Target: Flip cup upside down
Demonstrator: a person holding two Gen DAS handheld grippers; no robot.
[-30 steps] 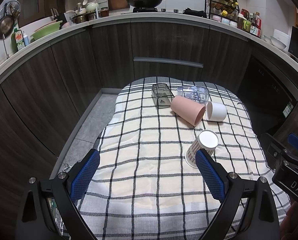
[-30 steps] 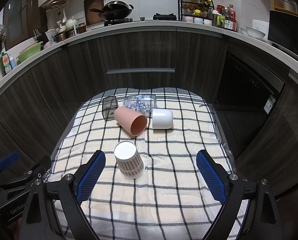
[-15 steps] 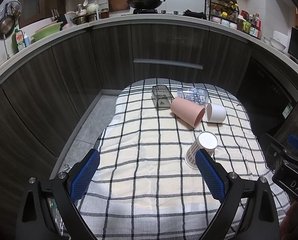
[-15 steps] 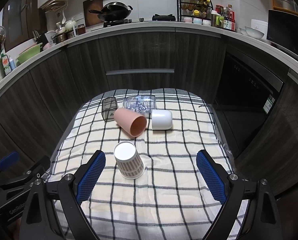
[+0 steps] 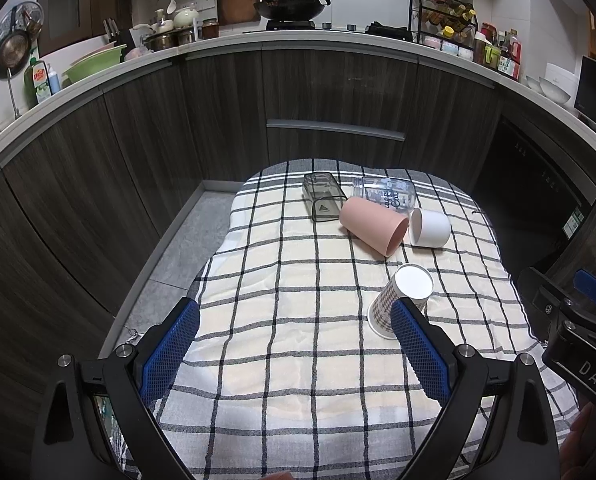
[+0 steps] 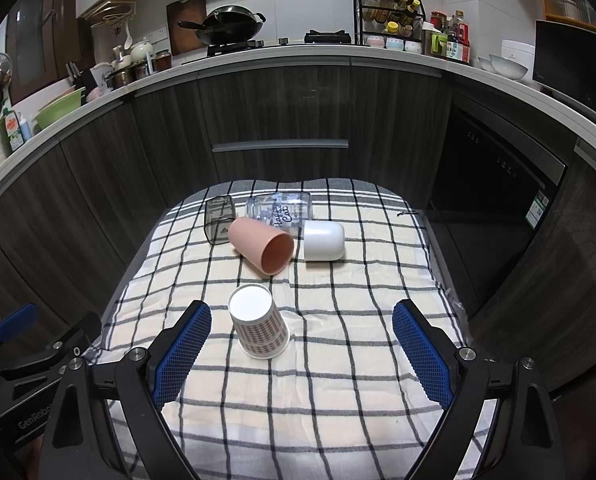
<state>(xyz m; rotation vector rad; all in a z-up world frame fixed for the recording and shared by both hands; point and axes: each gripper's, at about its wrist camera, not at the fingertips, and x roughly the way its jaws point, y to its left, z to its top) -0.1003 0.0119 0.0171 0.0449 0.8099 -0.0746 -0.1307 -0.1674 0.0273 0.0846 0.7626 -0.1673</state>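
Note:
A checked paper cup (image 6: pixel 258 322) stands upside down on the checked cloth (image 6: pixel 337 360), white base up; it also shows in the left wrist view (image 5: pixel 401 300). Behind it lie on their sides a pink cup (image 6: pixel 264 250) (image 5: pixel 371 226), a white cup (image 6: pixel 323 240) (image 5: pixel 429 228), a clear printed glass (image 6: pixel 280 208) (image 5: pixel 385 194) and a smoky square tumbler (image 6: pixel 219 220) (image 5: pixel 323 200). My right gripper (image 6: pixel 301 334) is open and empty, above the cloth just behind the paper cup. My left gripper (image 5: pixel 294 336) is open and empty, its right finger (image 5: pixel 417 344) beside the paper cup.
Dark wooden cabinets (image 6: pixel 282 112) curve around behind the cloth-covered table. The counter above holds a wok (image 6: pixel 230 26), a spice rack (image 6: pixel 389 20) and bowls. Grey floor (image 5: pixel 170 256) lies left of the table. The other gripper's body shows at each view's edge.

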